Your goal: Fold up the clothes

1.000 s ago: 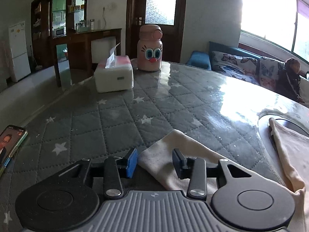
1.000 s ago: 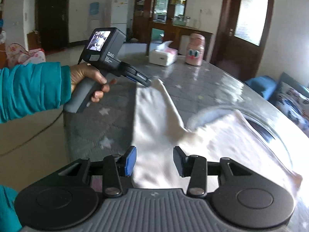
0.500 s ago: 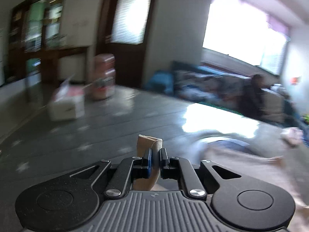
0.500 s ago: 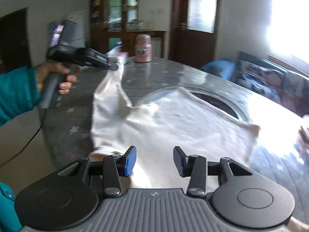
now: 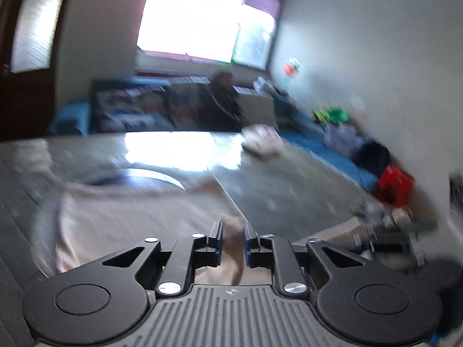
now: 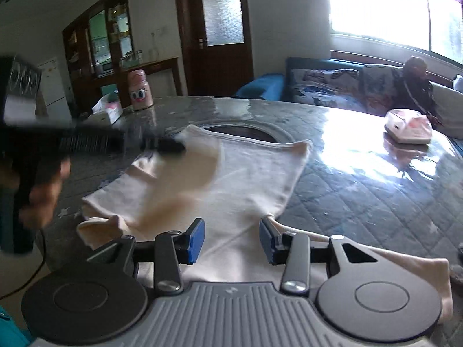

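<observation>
A cream garment [image 6: 246, 179] lies spread on the grey quilted table [image 6: 361, 196]. In the left wrist view my left gripper [image 5: 232, 241] has its jaws nearly closed on a fold of the garment [image 5: 231, 237], the rest of which [image 5: 130, 217] lies blurred below. In the right wrist view the left gripper [image 6: 170, 146] carries one side of the cloth over the middle. My right gripper [image 6: 231, 241] is open and empty, low over the garment's near edge.
A pink bottle [image 6: 138, 94] and a tissue box [image 6: 108, 110] stand at the table's far left. A white and pink bundle [image 6: 408, 125] lies at the far right. A dark round inset [image 6: 240, 131] shows beyond the garment. A sofa [image 6: 332, 86] is behind.
My left gripper shut on the garment's corner, lifted it and swung it to the right across the cloth. My right gripper stayed open and shifted a little over the near edge.
</observation>
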Action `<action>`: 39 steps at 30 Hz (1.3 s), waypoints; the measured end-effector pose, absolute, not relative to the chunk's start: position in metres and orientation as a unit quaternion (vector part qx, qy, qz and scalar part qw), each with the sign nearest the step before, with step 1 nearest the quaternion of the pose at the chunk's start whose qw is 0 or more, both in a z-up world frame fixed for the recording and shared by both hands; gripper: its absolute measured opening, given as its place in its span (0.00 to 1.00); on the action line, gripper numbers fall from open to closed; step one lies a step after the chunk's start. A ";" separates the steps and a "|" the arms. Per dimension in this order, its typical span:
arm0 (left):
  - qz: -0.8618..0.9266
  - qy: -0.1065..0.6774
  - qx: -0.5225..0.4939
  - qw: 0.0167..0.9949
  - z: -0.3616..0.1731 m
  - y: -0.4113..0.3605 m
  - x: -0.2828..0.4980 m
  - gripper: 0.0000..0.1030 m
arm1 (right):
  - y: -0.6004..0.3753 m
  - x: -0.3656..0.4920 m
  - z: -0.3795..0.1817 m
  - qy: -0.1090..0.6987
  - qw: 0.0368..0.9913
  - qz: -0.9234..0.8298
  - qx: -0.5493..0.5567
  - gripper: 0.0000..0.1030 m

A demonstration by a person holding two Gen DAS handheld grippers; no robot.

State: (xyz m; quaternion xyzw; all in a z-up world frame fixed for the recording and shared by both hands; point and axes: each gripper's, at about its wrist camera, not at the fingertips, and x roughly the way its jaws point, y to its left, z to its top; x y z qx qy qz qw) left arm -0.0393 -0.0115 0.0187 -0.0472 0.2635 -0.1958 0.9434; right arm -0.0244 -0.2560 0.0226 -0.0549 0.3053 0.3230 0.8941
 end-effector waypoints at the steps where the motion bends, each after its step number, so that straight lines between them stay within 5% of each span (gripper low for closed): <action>1: -0.205 0.272 -0.038 0.939 0.014 -0.016 -0.044 0.17 | -0.258 -0.024 0.022 0.306 0.895 0.322 -0.053 0.41; 7: -0.192 0.280 -0.011 0.941 0.003 0.019 -0.063 0.31 | -0.250 -0.019 0.020 0.305 0.893 0.326 -0.051 0.40; 20: -0.068 0.336 -0.042 0.938 -0.028 0.115 -0.074 0.29 | -0.203 -0.011 0.002 0.321 0.876 0.354 -0.074 0.36; 39: -0.099 0.336 -0.067 0.934 -0.035 0.106 -0.027 0.22 | -0.215 -0.031 -0.006 0.335 0.871 0.349 -0.084 0.35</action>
